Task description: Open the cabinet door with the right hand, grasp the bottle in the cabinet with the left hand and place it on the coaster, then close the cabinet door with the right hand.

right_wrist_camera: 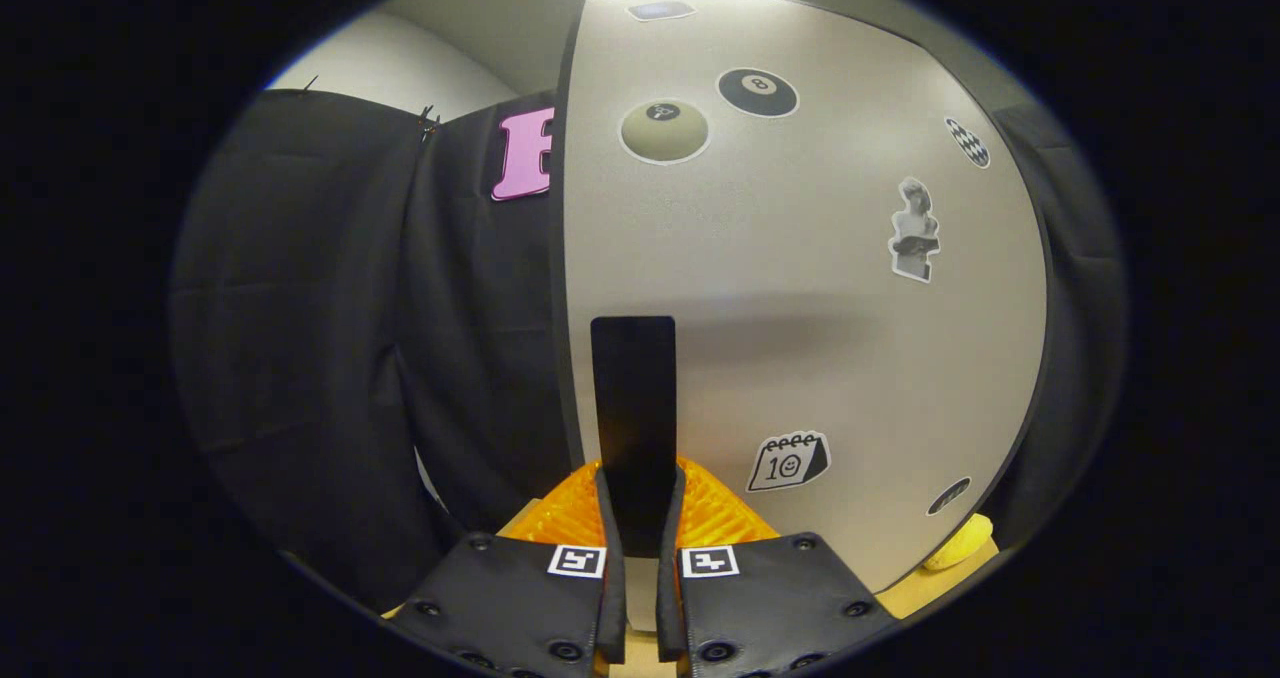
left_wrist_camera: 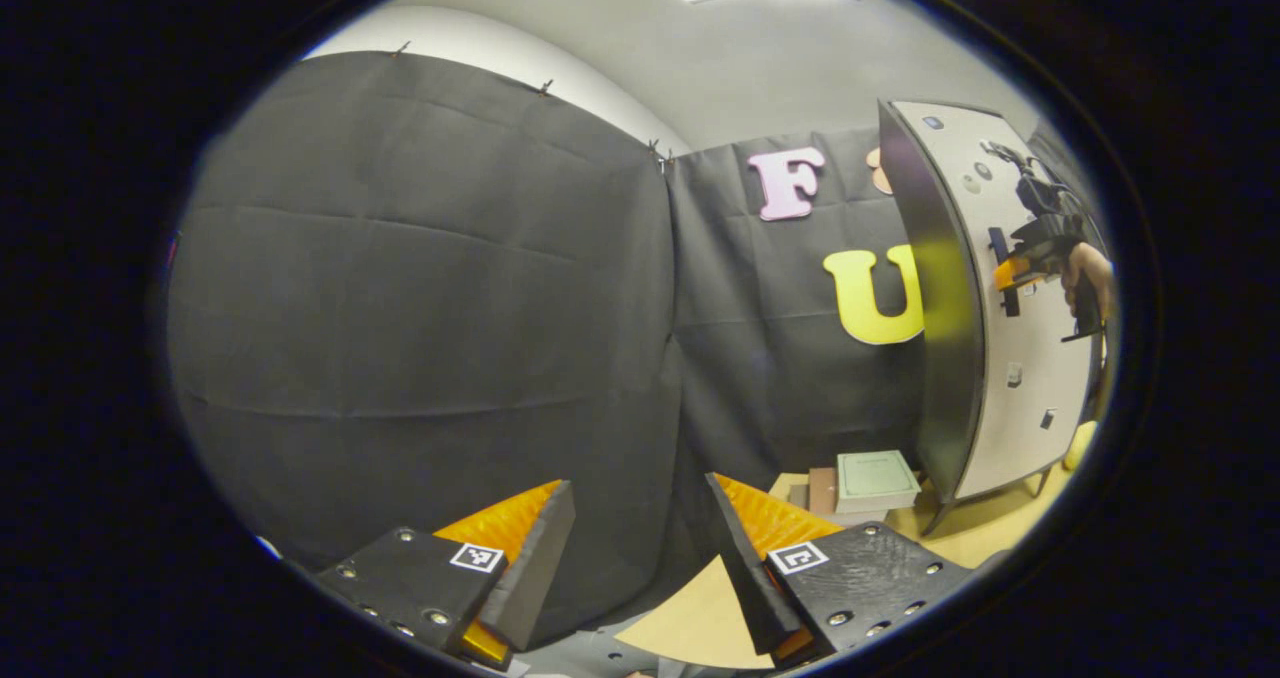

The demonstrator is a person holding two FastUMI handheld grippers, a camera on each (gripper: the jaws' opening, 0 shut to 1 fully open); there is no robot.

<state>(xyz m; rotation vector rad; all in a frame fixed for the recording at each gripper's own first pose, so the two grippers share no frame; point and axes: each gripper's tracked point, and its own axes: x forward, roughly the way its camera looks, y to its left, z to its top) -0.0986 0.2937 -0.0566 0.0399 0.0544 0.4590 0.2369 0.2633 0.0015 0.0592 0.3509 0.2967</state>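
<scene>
In the right gripper view, the pale grey cabinet door with stickers stands close in front of me. My right gripper is shut on the door's flat black handle, both fingers pressing its lower end. In the left gripper view, the cabinet stands at the far right on thin legs, its dark side toward me. The right gripper and the hand holding it show there at the door's handle. My left gripper is open, low over the wooden table, with nothing between its fingers.
A few flat boxes lie on the table left of the cabinet's legs. A yellow object lies on the table by the door's lower right corner. Black cloth walls the booth behind and to the left.
</scene>
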